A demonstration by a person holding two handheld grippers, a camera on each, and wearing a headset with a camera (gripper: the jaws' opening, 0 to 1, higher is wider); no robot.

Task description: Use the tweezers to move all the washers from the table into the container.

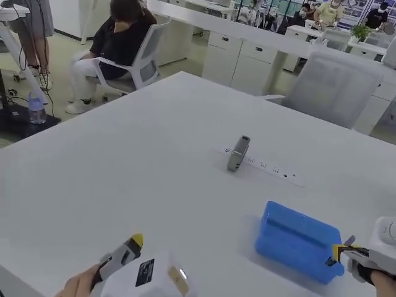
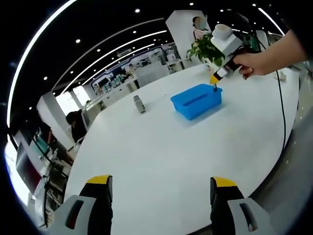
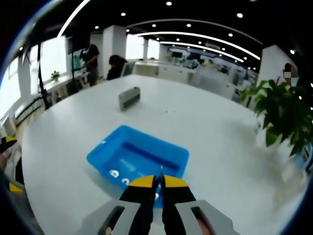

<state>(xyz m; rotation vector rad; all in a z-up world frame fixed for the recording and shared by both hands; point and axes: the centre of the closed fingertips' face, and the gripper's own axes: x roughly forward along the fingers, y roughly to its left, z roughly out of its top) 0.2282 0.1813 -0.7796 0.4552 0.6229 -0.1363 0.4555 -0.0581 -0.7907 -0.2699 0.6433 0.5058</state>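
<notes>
Sticker [image 1: 145, 272]: on left tool, print unreadable.
Left tool [image 2: 161, 180]: jaws wide apart, empty.
Right tool [image 3: 157, 180]: clamped on tweezers [image 3: 161, 170], over container [image 3: 142, 152] edge.
Bench [image 1: 154, 161]: open white surface.

Yellow-tipped grey left gripper [image 2: 162, 182]

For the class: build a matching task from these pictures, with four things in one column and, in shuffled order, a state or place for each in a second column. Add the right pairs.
Column one
1. left tongs
2. right tongs
3. container
4. grey block

Column two
A. blue, with washers lying in it
B. open, holding nothing
C. stands at the white power strip
D. shut on the tweezers, over the container

Pairs: 1-B; 2-D; 3-A; 4-C
</notes>
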